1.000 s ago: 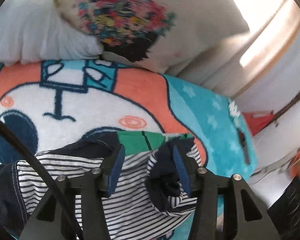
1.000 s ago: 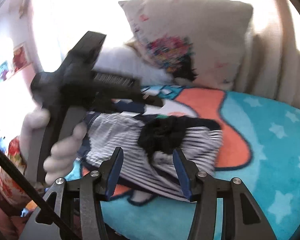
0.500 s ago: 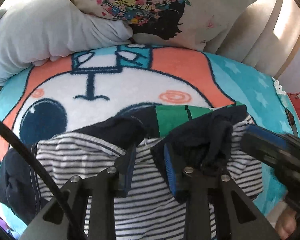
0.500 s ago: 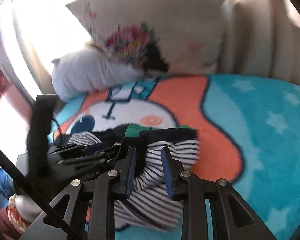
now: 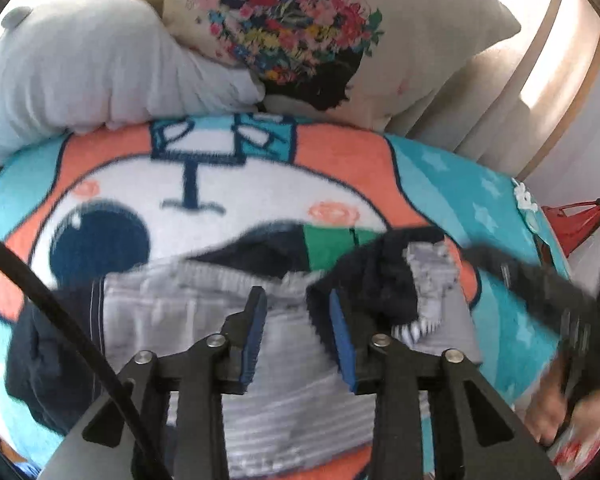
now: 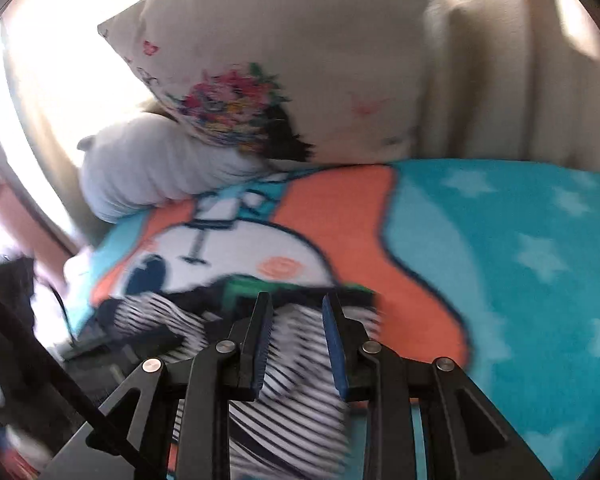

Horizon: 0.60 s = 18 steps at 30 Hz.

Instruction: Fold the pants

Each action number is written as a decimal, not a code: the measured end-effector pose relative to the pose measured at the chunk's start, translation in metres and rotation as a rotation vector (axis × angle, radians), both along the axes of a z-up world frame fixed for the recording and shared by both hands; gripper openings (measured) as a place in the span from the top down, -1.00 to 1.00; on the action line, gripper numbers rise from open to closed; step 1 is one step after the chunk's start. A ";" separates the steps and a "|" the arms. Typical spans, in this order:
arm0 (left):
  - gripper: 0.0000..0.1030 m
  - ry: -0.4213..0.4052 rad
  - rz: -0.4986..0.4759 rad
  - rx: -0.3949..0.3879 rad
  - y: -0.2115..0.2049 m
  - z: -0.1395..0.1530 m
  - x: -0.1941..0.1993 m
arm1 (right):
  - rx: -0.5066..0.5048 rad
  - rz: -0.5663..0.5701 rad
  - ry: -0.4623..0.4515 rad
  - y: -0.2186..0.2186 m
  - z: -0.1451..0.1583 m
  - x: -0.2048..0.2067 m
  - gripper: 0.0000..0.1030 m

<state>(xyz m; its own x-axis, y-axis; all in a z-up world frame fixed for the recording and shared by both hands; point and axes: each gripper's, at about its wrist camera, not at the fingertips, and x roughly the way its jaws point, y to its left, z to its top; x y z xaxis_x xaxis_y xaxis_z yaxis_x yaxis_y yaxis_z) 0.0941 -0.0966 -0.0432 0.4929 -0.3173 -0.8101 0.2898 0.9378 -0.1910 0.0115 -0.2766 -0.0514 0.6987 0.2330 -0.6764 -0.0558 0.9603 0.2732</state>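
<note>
The pants [image 5: 172, 320] are navy-and-white striped with dark navy parts and a green band. They lie bunched on a cartoon blanket [image 5: 220, 184]. My left gripper [image 5: 298, 320] hovers low over the waist end. Its jaws are opening, striped cloth shows in the gap, and a dark fold drapes against the right pad [image 5: 342, 344]. In the right wrist view, my right gripper [image 6: 298, 320] is shut on a raised fold of the pants [image 6: 152, 312] at their right edge. The cloth runs up between the pads and hangs close under the fingers. Both views are motion-blurred.
A floral cushion [image 5: 340, 20] and a white pillow [image 5: 80, 72] lean at the far end of the blanket. The teal starred part of the blanket [image 6: 500, 260] stretches to the right. A red object [image 5: 576, 224] sits off the right edge. A hand [image 5: 552, 412] and a blurred dark tool enter from the right.
The right jaws narrowed onto striped cloth and that gripper swung rightward along the pants. The left jaws closed in, then widened a little. A blurred tool and hand entered the left view's right side.
</note>
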 end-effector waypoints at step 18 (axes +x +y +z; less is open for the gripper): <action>0.95 -0.093 0.013 0.404 -0.033 -0.026 0.037 | -0.165 0.007 0.039 0.013 -0.042 -0.029 0.46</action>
<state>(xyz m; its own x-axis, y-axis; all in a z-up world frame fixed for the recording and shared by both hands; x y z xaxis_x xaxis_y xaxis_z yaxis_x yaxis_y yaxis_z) 0.1309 -0.1292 -0.0687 0.5719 0.0239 -0.8200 0.2762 0.9356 0.2199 -0.0178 -0.2633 -0.0936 0.6702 0.1217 -0.7322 -0.0552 0.9919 0.1144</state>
